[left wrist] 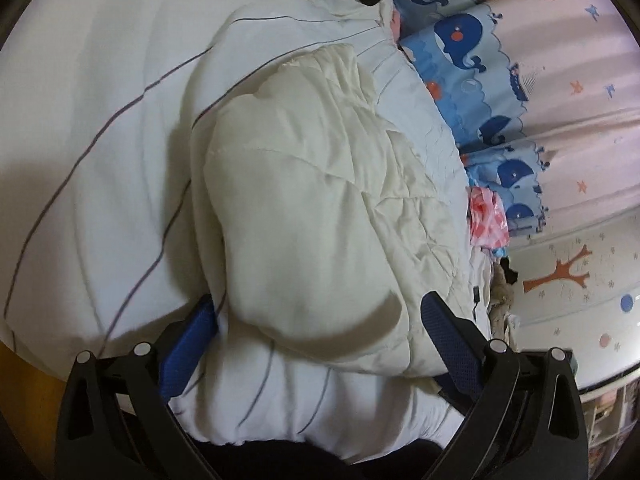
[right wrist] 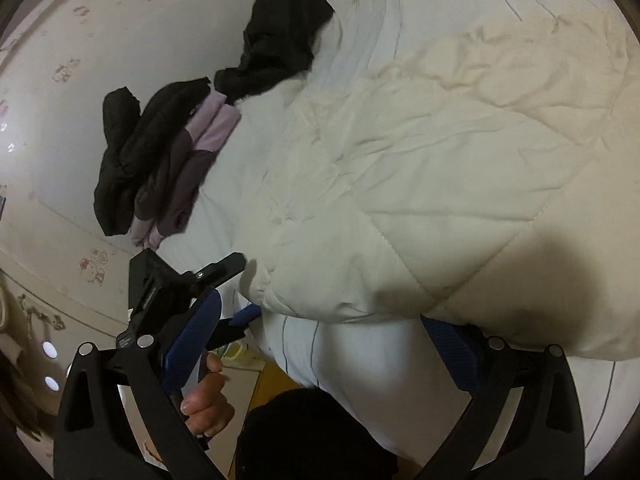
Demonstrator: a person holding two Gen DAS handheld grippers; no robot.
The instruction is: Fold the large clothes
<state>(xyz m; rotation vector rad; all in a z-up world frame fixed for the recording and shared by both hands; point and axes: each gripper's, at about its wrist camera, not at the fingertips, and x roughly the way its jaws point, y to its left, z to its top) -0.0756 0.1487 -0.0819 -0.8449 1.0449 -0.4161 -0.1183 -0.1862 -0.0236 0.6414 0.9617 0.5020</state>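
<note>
A cream quilted padded coat (left wrist: 312, 200) lies bunched on the white striped bedding (left wrist: 100, 140). My left gripper (left wrist: 318, 300) is open wide, with the coat's near end bulging between its blue pads (left wrist: 188, 356). In the right wrist view the same coat (right wrist: 420, 184) spreads across the bed. My right gripper (right wrist: 320, 308) is open too, its right finger (right wrist: 452, 344) tucked under the coat's lower edge. The left gripper (right wrist: 244, 292) also shows there, held by a hand (right wrist: 208, 400), its jaws either side of the coat's corner.
Black clothes (right wrist: 280, 40) and a purple and black garment (right wrist: 172, 152) lie on the bed beyond the coat. A whale-print blue curtain (left wrist: 460, 60) and a pink item (left wrist: 488, 216) border the bed's far side. The bed edge and yellow floor (right wrist: 276, 376) are near.
</note>
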